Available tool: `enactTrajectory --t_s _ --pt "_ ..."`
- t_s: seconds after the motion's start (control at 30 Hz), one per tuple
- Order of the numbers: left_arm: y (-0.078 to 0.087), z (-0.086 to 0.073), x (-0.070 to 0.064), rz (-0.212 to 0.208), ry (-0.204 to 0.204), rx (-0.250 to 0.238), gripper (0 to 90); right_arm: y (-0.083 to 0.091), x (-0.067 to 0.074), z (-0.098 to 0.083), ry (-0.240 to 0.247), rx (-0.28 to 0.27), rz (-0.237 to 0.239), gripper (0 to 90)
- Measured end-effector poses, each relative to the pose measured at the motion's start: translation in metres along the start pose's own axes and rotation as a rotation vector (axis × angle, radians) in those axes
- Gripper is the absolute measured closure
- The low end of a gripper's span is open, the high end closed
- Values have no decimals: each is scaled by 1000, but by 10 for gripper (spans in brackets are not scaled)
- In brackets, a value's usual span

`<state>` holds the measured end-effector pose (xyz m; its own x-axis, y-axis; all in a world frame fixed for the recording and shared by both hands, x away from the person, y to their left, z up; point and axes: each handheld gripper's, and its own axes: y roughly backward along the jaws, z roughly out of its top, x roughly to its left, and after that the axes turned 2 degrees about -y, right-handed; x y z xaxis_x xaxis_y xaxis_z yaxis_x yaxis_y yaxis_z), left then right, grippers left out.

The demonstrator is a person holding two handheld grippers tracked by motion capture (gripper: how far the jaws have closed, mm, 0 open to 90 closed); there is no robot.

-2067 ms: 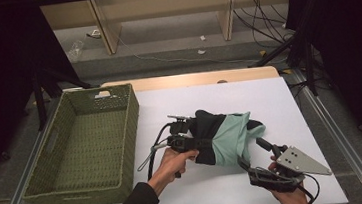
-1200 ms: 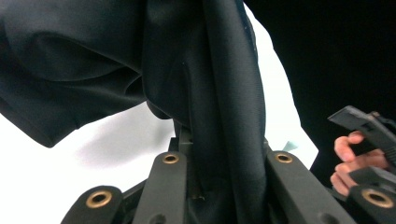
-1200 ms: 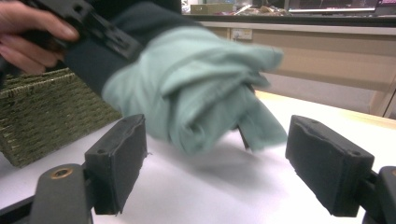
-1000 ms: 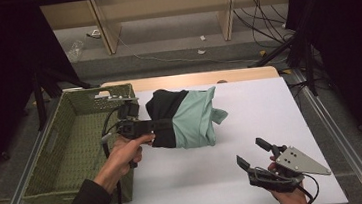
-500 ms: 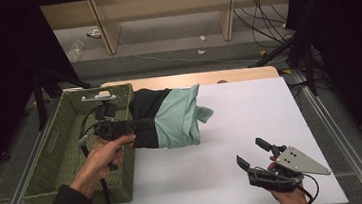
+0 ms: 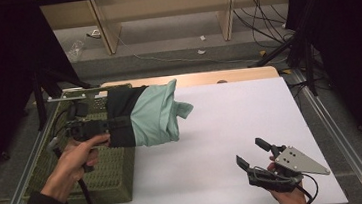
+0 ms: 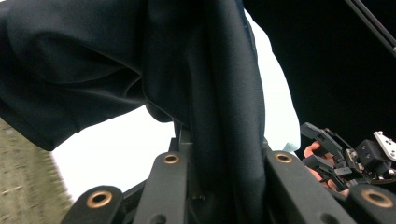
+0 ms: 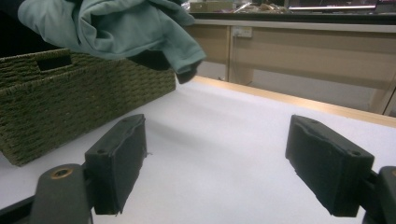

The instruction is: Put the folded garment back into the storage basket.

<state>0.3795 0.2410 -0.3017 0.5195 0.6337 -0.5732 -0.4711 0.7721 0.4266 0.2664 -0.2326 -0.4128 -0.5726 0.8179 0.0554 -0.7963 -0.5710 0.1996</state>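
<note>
A folded garment point(image 6: 152, 116), black at one end and mint green at the other, hangs in the air above the right rim of the green woven basket point(image 6: 106, 175). My left gripper point(image 6: 114, 126) is shut on its black end, and the black cloth point(image 7: 210, 93) is pinched between the jaws of the left gripper point(image 7: 219, 172). The green end point(image 8: 116, 23) droops past the basket point(image 8: 70, 93) over the white table point(image 6: 231, 122). My right gripper point(image 6: 252, 152) rests low at the table's near right, open, with nothing between the pads of the right gripper point(image 8: 224, 163).
The basket takes up the table's left side. A wooden strip point(image 6: 226, 76) edges the table's far side, with shelving legs and cables on the floor beyond. The right hand and its gripper point(image 7: 327, 149) appear far off in the left gripper view.
The left hand has carried the garment leftward and a little up, from the table's middle to over the basket's right side. The right gripper has stayed in place, open.
</note>
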Motion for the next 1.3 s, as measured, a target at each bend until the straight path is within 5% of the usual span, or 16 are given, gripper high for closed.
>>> enactTrajectory --t_s 1.0,1.3 --pt "104 5 27 119 44 -102 762 -2 -1 -1 -5 8 0 214" --pt "120 2 39 142 63 -119 762 -3 0 0 -7 8 -1 214"
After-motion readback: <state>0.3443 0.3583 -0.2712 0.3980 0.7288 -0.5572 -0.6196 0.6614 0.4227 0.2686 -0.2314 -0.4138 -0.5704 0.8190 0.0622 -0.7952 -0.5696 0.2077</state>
